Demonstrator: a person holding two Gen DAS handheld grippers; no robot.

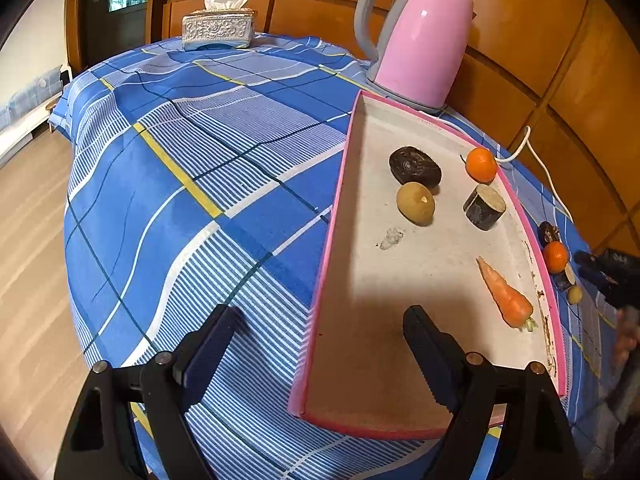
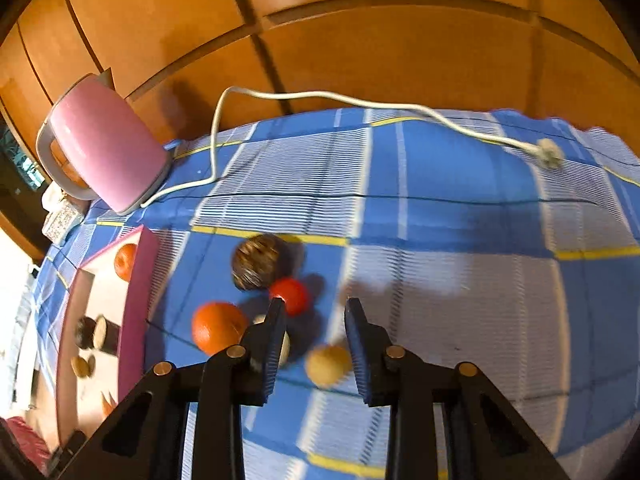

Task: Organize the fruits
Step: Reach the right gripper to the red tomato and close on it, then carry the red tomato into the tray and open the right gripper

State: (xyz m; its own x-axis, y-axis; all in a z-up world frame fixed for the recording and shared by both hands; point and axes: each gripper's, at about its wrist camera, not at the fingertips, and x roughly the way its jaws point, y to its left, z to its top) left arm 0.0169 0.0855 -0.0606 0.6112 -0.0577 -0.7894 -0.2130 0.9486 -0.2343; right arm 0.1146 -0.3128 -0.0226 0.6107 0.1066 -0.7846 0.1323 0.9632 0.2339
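Jaws of the left gripper (image 1: 320,344) stand wide apart with nothing between them, one finger over the blue plaid tablecloth (image 1: 192,184) and the other over the near end of the pink-rimmed tray (image 1: 340,184). On the tray's pale floor lie a dark wrinkled fruit (image 1: 415,166), just beside it a yellow-green round fruit (image 1: 416,203), then a small orange (image 1: 481,165) by the far rim, a dark cut cylinder with a pale face (image 1: 485,207), and nearer the camera a carrot (image 1: 507,294) lying close to the tray's right rim. Behind the tray stands a pink kettle (image 1: 420,40) with a grey handle, and further left a tissue box (image 1: 219,28).

To the right of the tray, loose on the cloth, sits a cluster of fruit, seen blurred from the right wrist: a brown mottled round one (image 2: 256,262), a red one (image 2: 291,295) touching it, a larger orange (image 2: 219,327), and a tan ball (image 2: 328,365). The right gripper (image 2: 316,320) has its jaws narrowed but still parted, gripping nothing; the tan ball lies on the cloth below the gap, close to the right finger. A pale object shows partly behind the left finger; what it is cannot be told. The kettle's white cord (image 2: 320,98) trails across the cloth to its plug (image 2: 550,153).
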